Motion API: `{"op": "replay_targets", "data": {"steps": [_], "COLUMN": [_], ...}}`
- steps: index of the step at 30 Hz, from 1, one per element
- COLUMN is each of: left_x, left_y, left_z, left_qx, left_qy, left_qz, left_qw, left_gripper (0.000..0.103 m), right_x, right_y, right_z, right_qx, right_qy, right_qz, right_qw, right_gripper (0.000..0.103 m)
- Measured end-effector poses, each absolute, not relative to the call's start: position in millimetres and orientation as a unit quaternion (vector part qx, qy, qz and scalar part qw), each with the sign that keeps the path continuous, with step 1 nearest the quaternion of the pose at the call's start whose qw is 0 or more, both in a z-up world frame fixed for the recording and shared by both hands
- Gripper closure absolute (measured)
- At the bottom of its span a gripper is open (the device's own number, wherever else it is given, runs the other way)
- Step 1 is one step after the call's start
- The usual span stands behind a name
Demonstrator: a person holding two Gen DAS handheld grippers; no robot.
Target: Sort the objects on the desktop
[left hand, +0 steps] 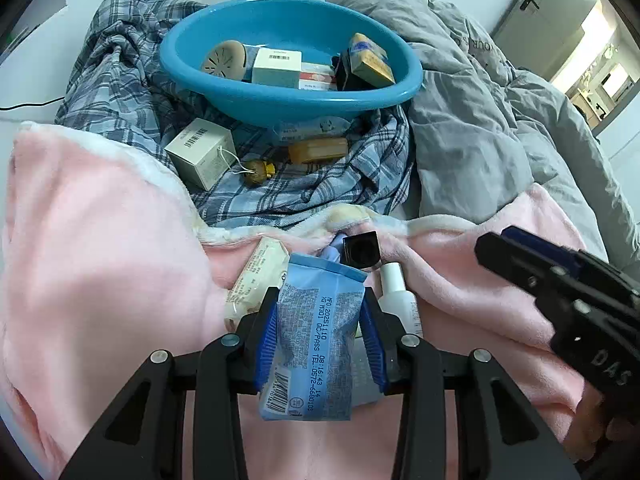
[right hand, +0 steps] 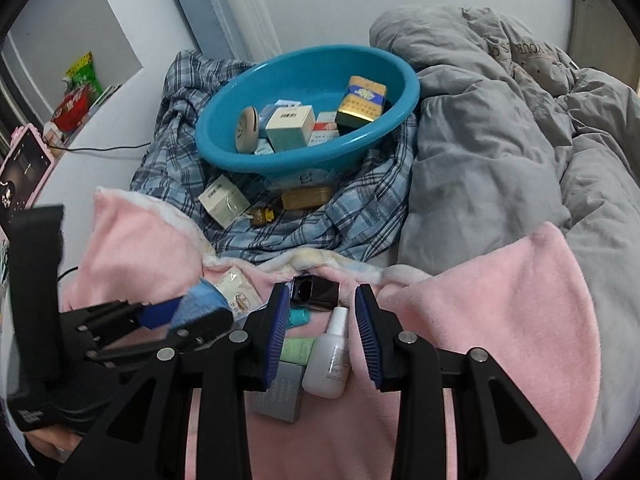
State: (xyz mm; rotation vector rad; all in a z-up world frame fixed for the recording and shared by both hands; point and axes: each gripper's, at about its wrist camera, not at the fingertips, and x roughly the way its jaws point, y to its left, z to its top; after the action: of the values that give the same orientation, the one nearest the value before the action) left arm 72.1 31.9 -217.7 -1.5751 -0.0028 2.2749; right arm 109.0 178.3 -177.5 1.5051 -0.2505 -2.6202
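My left gripper [left hand: 320, 300] is shut on a pale blue printed packet [left hand: 316, 340], lifted above the pink blanket [left hand: 100, 260]. In the right wrist view that packet [right hand: 202, 298] shows in the left gripper [right hand: 180, 316]. My right gripper [right hand: 321, 300] stands open over a white bottle [right hand: 330, 360], its pads clear of it. A black square cap [right hand: 316, 292] lies just beyond its fingertips. A blue basin [left hand: 280, 104] with several boxes sits farther back on a plaid shirt [left hand: 320, 196]. The right gripper [left hand: 496, 244] also shows at the right of the left wrist view.
A white box [left hand: 202, 156], an amber box [left hand: 318, 150] and a small brown charm [left hand: 256, 172] lie before the basin. A cream sachet [left hand: 256, 276], a grey box [right hand: 280, 396] and a green tube [right hand: 298, 350] lie on the blanket. A grey duvet [left hand: 480, 120] rises at right.
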Motion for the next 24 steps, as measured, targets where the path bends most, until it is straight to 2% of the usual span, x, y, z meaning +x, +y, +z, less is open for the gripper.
{"op": "replay_targets", "data": {"steps": [11, 14, 16, 24], "left_x": [75.7, 70.9, 66.9, 42.4], "left_y": [35.5, 34.9, 36.6, 43.4], "left_z": [-234.2, -238.6, -241.8, -249.9], "left_qx": [-0.564, -0.565, -0.563, -0.567], "left_qy": [-0.005, -0.009, -0.003, -0.014], "left_qz": [0.806, 0.806, 0.808, 0.804], "left_qw": [0.179, 0.176, 0.175, 0.177], "left_gripper": [0.062, 0.062, 0.062, 0.062], "right_x": [109.0, 106.0, 102.4, 80.9], "right_y": [164.9, 165.6, 166.7, 166.1], "right_z": [-193.8, -205.3, -212.1, -221.8], "right_qx": [0.513, 0.528, 0.538, 0.571], "right_qy": [-0.081, -0.098, -0.103, -0.109], "right_qz": [-0.853, -0.840, -0.834, -0.810], "right_qw": [0.059, 0.071, 0.072, 0.083], "right_gripper": [0.073, 0.078, 0.086, 0.089]}}
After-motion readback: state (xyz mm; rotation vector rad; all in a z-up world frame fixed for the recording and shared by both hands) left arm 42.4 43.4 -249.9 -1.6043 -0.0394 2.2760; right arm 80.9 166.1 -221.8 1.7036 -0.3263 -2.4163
